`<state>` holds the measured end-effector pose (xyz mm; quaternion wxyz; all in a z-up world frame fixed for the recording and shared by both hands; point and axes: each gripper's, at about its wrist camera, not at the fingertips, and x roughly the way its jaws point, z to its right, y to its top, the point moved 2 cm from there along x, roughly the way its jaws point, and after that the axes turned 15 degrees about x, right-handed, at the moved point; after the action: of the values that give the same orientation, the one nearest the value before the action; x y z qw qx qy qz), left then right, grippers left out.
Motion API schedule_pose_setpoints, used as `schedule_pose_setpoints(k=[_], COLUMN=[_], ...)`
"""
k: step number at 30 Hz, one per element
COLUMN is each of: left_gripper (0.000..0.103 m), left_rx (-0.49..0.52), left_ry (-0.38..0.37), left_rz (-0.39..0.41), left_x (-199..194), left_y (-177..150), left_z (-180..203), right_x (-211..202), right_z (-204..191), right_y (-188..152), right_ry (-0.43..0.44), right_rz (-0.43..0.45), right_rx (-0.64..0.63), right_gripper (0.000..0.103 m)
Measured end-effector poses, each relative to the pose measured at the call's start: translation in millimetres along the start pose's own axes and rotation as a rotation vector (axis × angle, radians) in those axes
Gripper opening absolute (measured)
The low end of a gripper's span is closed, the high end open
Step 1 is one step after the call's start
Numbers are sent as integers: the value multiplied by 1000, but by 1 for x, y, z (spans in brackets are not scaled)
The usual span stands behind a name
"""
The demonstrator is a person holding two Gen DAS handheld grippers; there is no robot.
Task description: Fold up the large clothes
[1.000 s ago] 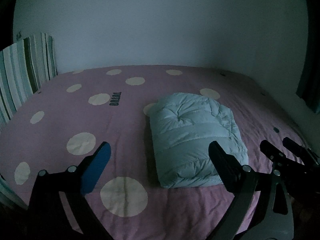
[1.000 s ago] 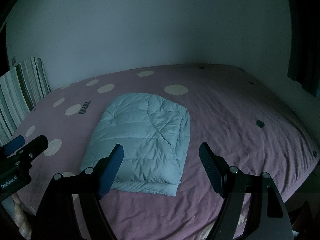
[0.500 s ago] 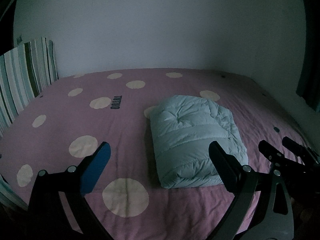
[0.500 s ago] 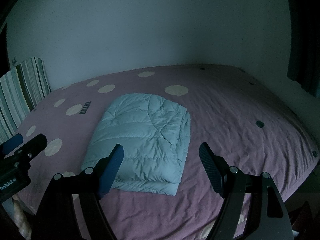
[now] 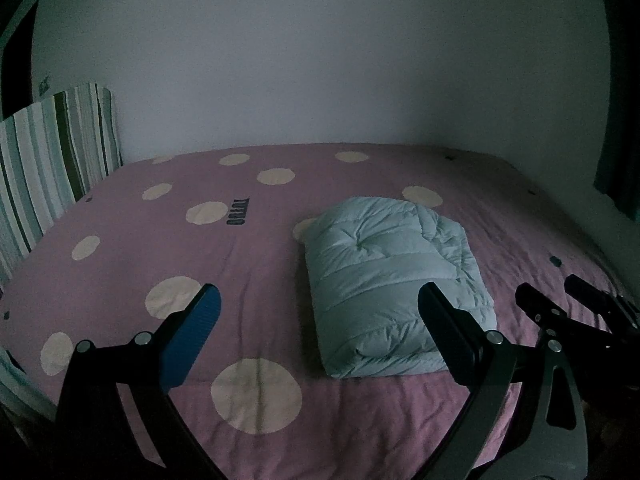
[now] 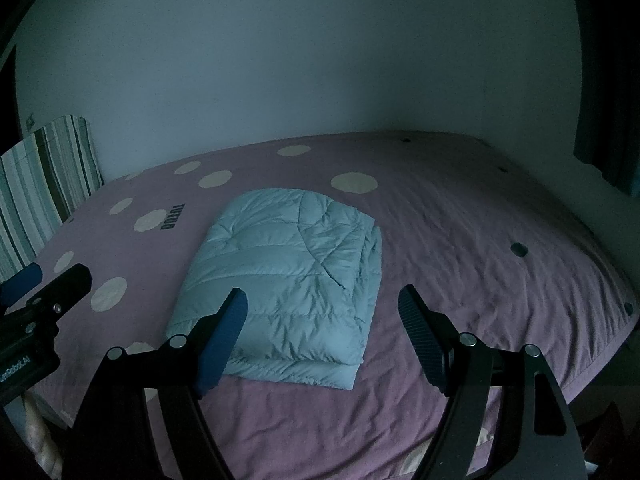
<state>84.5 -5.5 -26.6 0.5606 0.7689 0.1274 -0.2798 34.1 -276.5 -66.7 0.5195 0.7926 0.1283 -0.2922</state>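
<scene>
Left wrist view shows the left gripper (image 5: 316,312) with its two dark fingers, blue-padded on the inner faces, spread wide apart and holding nothing; neither finger touches the bedding below. Right wrist view shows the right gripper (image 6: 322,316) likewise spread wide with nothing between its pads, hanging above the near edge of the bed. The folded pale blue quilted down garment (image 6: 288,280) lies flat on the pink bedsheet with cream polka dots (image 6: 460,240), near the front edge of the bed and between the two grippers' lines of sight. Its long axis runs away from the cameras toward the white wall (image 5: 320,60): one short end, showing stacked layers, faces the grippers, and the other end points to the wall. A green-and-white striped headboard cover (image 5: 48,152) stands at the bed's left side, well apart from the garment.
</scene>
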Motion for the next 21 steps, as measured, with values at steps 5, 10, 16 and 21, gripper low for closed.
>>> schedule_pose_setpoints(k=[5,10,16,21], left_gripper=[99,99,99,99], left_rx=[10,11,-5,7], left_ry=[-5,1,-23,-22], left_rz=[2,-5,-27,-29], left_x=[2,5,13,16], left_y=[0,0,-2,-3], left_z=[1,4,3,8], right_x=[1,2,5,9], right_z=[1,2,3,4], right_y=[1,2,0,-1], right_ry=[5,7,4,5], right_rz=[-3,-7,-18,-28], right_rx=[-3,-7,-8,-11], right_gripper=[77,77,77,77])
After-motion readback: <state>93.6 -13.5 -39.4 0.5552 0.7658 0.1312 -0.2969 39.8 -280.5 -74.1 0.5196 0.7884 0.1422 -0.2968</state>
